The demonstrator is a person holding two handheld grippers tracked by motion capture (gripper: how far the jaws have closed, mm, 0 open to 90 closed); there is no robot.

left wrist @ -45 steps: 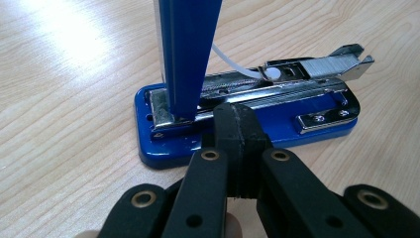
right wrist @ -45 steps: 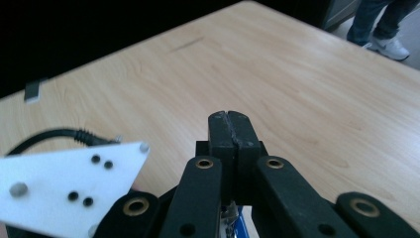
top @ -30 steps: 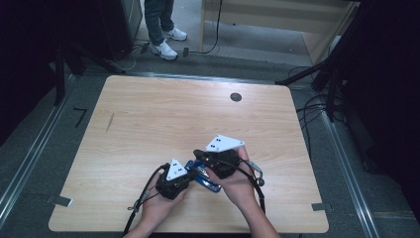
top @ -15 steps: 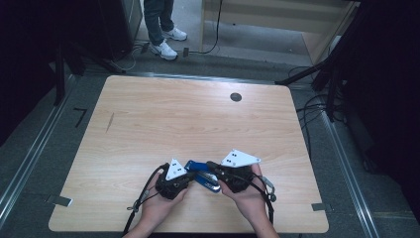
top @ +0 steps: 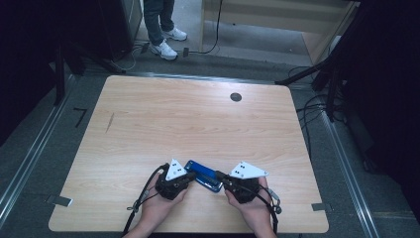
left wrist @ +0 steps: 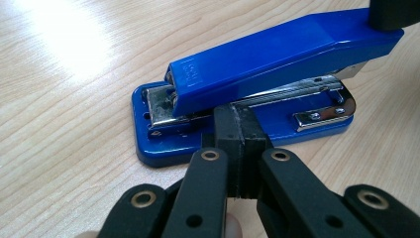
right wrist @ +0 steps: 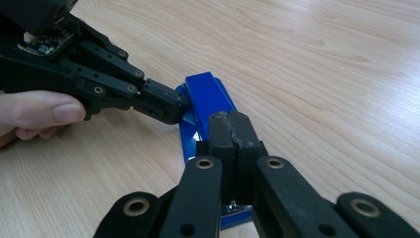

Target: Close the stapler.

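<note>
I see a blue stapler [top: 203, 175] near the surface's [top: 198, 119] front edge. My left hand-held gripper [left wrist: 236, 148] and right hand-held gripper [right wrist: 232, 144] (both clenched, empty) press either end; the top is not yet pressed down.

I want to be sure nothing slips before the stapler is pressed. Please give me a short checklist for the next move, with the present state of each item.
1. Stapler lies flat on the table: ok, its base rests on the wood in the left gripper view.
2. Left gripper jaws closed: ok, its pads meet at the side of the base.
3. Right gripper jaws closed: ok, they sit over the blue top arm.
4. Left gripper steadies the base: cannot tell; contact is likely, but how firmly it presses does not show.
5. Right gripper touches the top arm: cannot tell; a black tip overlaps its far end in the left gripper view.
6. Paper in the stapler mouth: not ok, none visible.
</note>
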